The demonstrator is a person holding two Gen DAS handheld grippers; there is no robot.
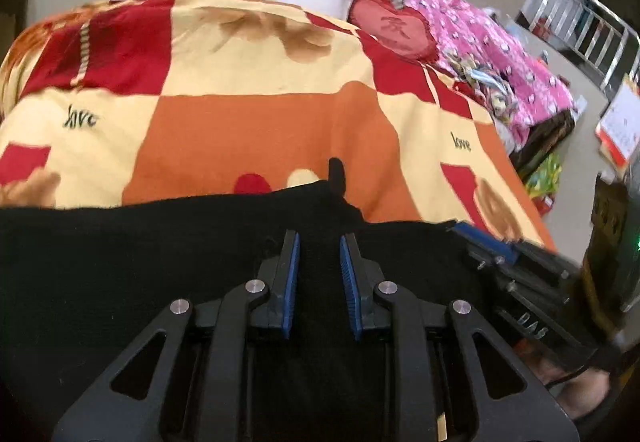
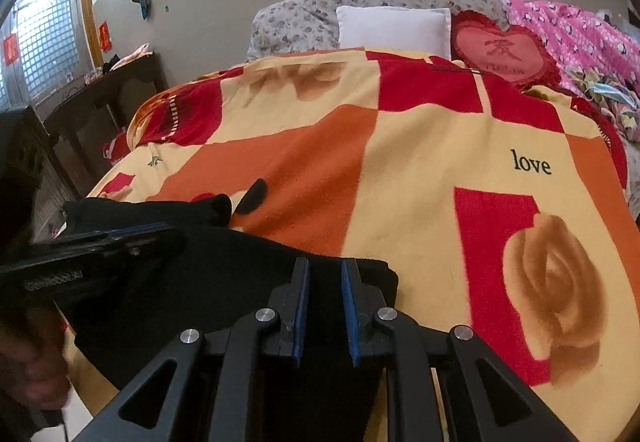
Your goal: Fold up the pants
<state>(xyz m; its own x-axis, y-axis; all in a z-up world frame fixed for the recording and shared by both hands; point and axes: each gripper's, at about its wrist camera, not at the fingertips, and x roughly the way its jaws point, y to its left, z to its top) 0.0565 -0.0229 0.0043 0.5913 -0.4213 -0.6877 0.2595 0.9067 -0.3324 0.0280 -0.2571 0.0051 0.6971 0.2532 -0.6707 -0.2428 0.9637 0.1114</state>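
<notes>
Blanket (image 2: 420, 182) beyond pants (image 1: 160, 262) edge (grippers parted)

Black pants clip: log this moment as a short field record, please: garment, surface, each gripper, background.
garment: black pants lying along the near edge of the bed
surface: patchwork blanket in red, orange and cream, printed "love"
left gripper: over the pants, jaws slightly apart, grip unclear
right gripper: at the pants' right end, jaws slightly apart, grip unclear
background: white pillow, red heart cushion, pink quilt
fold state: cannot tell
</notes>
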